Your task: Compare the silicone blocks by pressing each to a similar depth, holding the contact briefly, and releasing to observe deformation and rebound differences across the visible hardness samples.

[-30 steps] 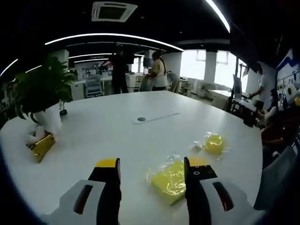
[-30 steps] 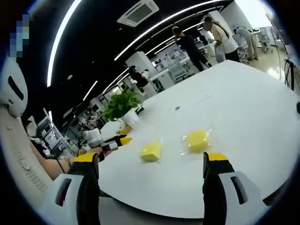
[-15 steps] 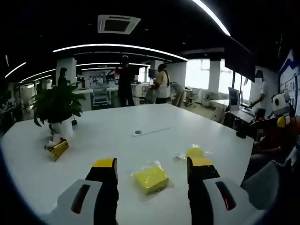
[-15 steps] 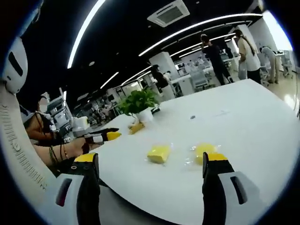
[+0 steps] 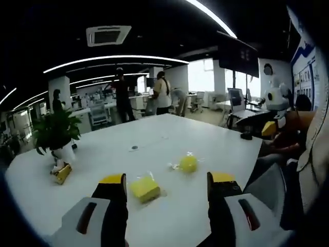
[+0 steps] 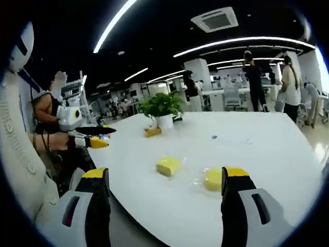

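Observation:
A square yellow silicone block [image 5: 145, 188] in clear wrap lies on the white table [image 5: 154, 146], just ahead of my left gripper [image 5: 167, 179]. That gripper is open and holds nothing. A round yellow block [image 5: 188, 163] lies a little further off, to the right. My right gripper [image 5: 269, 128] comes in at the far right. In the right gripper view the square block [image 6: 168, 165] and the round block [image 6: 212, 178] lie ahead of my right gripper [image 6: 164, 172], which is open and touches neither. My left gripper [image 6: 100, 137] hovers at the left, off the table's edge.
A potted plant [image 5: 55, 133] and a small gold box [image 5: 62, 173] stand at the table's far left, also visible as plant [image 6: 162, 107] and box [image 6: 152, 131]. A round port [image 5: 134, 147] sits mid-table. People [image 5: 121, 92] stand behind the table. A seated person [image 6: 49, 118] is at the left.
Both grippers have drawn back from the blocks, which now look smaller and farther off. The square block has left my left gripper's right jaw. Both stay open.

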`<act>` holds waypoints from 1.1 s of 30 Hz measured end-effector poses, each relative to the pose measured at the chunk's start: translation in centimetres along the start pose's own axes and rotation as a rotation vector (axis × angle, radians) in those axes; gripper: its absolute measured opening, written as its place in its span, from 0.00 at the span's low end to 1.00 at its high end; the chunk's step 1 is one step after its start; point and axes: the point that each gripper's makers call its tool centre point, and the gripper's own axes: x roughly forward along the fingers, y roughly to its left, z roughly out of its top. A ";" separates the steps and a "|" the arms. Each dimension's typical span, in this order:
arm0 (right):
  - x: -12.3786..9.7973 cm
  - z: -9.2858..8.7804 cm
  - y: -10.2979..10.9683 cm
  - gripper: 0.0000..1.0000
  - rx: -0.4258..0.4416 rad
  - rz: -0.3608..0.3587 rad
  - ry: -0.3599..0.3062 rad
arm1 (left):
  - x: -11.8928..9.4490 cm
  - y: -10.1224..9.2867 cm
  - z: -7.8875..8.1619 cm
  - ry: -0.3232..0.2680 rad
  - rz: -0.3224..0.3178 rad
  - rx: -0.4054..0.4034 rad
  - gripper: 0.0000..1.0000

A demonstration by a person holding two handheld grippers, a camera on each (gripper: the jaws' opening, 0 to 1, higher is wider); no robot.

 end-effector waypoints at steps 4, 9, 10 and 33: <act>-0.3 -0.1 -0.1 0.82 -0.002 0.014 -0.010 | -0.3 -0.7 0.0 0.015 0.005 0.034 0.63; -0.5 -0.1 -0.3 0.81 0.003 0.014 -0.020 | -0.1 -1.2 0.3 0.024 -0.007 0.041 0.63; -0.6 -0.2 -0.3 0.81 0.008 0.015 -0.020 | -0.1 -1.3 0.3 0.026 -0.012 0.043 0.63; -2.0 -1.3 -3.7 0.81 0.077 -0.028 -0.066 | 8.9 -4.6 3.0 0.169 -0.286 -0.388 0.68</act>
